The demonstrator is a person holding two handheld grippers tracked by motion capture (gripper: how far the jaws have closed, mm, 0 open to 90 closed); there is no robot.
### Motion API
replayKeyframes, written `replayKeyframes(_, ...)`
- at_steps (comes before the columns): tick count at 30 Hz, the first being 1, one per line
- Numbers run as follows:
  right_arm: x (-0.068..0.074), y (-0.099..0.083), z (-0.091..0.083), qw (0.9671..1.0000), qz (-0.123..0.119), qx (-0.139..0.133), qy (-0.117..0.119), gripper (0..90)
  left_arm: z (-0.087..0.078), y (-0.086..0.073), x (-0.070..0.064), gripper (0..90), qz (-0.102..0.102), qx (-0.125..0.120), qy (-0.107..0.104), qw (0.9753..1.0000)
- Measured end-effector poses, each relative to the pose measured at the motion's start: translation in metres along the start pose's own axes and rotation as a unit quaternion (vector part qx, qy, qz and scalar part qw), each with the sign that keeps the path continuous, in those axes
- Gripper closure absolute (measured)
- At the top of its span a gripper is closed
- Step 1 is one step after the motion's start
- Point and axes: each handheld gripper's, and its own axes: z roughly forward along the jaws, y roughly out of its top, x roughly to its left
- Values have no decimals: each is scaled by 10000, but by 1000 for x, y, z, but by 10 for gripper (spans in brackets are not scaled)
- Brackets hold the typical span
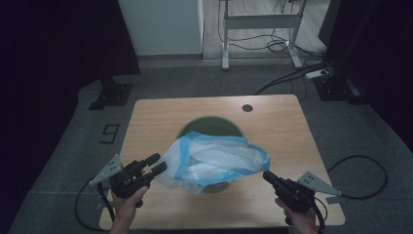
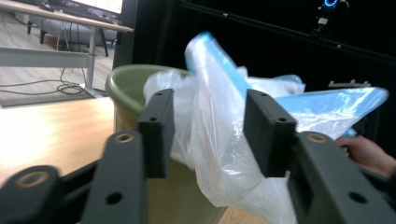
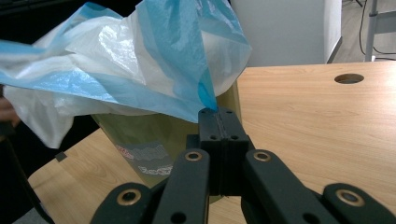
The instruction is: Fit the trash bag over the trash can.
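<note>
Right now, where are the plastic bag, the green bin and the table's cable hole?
plastic bag (image 1: 214, 158): high view, middle of the white film.
green bin (image 2: 122, 86): left gripper view, its rim at the left.
cable hole (image 3: 349, 78): right gripper view, centre of the round opening.

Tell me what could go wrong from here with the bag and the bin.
The right gripper pinches only a thin corner of the bag; a hard pull could tear it or let it slip free. The left gripper is open with plastic loose between its jaws, so closing may grab a bunched fold instead of the blue rim. The bin looks light; dragging the bag sideways might tip it.
</note>
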Motion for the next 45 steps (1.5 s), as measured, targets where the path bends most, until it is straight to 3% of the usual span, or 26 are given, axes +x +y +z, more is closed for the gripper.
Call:
replayKeyframes(4,1,1,2,9999,-90,32,-34,891,3,18,2,451,9,26,-24,10000)
replayKeyframes(9,2,2,5,9998,-176,46,-59,891,16,39,10,421,-3,250,-19,9997)
replayKeyframes(14,3,2,5,9997,-231,44,-66,891,37,55,21,411,-70,563,-288,9980)
replayKeyframes(21,3,2,6,9996,-263,39,-70,891,64,60,26,403,-40,979,-353,9946)
replayKeyframes(27,3,2,5,9996,-279,45,-83,891,78,60,24,423,55,1200,-221,9925)
replayKeyframes(30,3,2,5,9995,-285,44,-87,891,85,59,21,487,203,1367,-63,9904)
replayKeyframes(34,3,2,5,9995,-290,34,-82,891,94,57,17,695,405,1623,21,9859)
replayKeyframes(36,4,2,5,9995,-294,31,-70,891,97,54,16,774,528,1759,98,9829)
replayKeyframes(39,5,1,4,9995,-321,15,-59,891,98,51,15,865,607,1855,117,9807)
replayKeyframes(42,5,0,1,9994,-344,14,-60,891,96,49,11,887,693,1834,148,9805)
replayKeyframes(45,5,-2,-1,9994,-346,10,-66,891,92,50,10,900,672,1721,131,9827)
